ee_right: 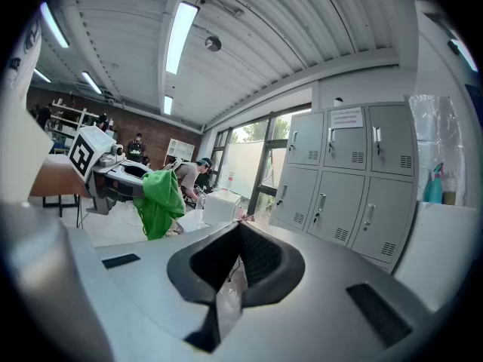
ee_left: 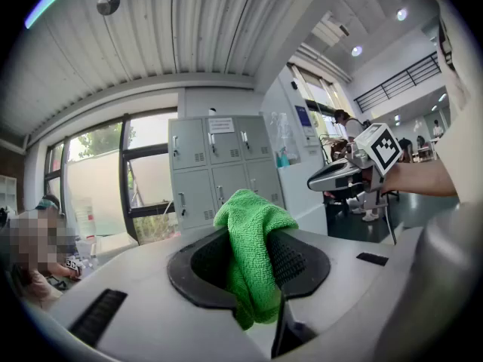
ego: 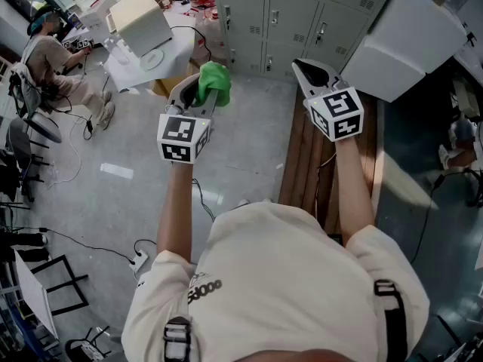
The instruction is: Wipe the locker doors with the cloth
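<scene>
The left gripper point(ee_left: 253, 241) has its jaws clamped on the green cloth point(ee_left: 249, 210), which stands up between them, held in the air well short of the lockers point(ego: 302, 10). The right gripper point(ee_right: 239, 236) is raised beside it, jaws closed together with nothing between them. Every locker door in view is closed, so the contents cannot be seen.

Cream T-shirt point(ego: 287, 277), black straps point(ego: 394, 315); grey left gripper point(ego: 201, 87) and right gripper point(ego: 306, 68) carry marker cubes point(ego: 183, 138).

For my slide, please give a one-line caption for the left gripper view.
Left gripper shut on the green cloth, pointed toward the grey lockers, right gripper alongside.
</scene>
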A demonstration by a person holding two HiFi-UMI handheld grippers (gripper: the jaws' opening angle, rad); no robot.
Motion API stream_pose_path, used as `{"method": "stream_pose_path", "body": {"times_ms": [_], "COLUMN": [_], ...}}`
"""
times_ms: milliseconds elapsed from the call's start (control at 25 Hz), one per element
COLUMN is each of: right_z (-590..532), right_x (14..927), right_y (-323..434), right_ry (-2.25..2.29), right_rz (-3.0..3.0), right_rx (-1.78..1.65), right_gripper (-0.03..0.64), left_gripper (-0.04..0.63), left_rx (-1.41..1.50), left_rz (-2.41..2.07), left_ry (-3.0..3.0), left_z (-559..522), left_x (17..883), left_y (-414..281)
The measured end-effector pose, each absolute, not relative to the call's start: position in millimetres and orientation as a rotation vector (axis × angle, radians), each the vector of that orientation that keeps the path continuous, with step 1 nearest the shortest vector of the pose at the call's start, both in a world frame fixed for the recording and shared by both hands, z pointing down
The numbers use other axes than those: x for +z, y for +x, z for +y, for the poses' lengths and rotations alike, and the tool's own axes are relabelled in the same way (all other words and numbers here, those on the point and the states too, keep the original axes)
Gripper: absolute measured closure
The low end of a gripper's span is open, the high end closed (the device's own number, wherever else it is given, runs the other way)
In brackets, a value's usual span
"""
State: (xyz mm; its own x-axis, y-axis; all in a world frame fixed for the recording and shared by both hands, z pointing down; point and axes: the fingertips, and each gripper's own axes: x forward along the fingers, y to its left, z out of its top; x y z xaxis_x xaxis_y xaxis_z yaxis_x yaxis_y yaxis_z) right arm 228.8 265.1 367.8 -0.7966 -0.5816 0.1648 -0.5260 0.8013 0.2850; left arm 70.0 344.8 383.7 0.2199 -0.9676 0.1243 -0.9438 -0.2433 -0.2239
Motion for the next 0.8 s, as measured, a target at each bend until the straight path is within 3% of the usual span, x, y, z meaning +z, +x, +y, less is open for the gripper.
{"method": "stream_pose_path", "body": {"times_ms": [800], "right_z": [229.6], "right_x": [363.2], "right_y": [267.7], "right_ry": [0.784], "right_rz": [-2.876], "right_rx": [-0.145], "right_gripper": [0.607], "left_gripper": [0.482], "left_rx": [-0.399], "left_rz": [1.872], "left_ry": [-2.439], "left_z": [302.9], "left_x": [404.6], "left_y": [115.6]}}
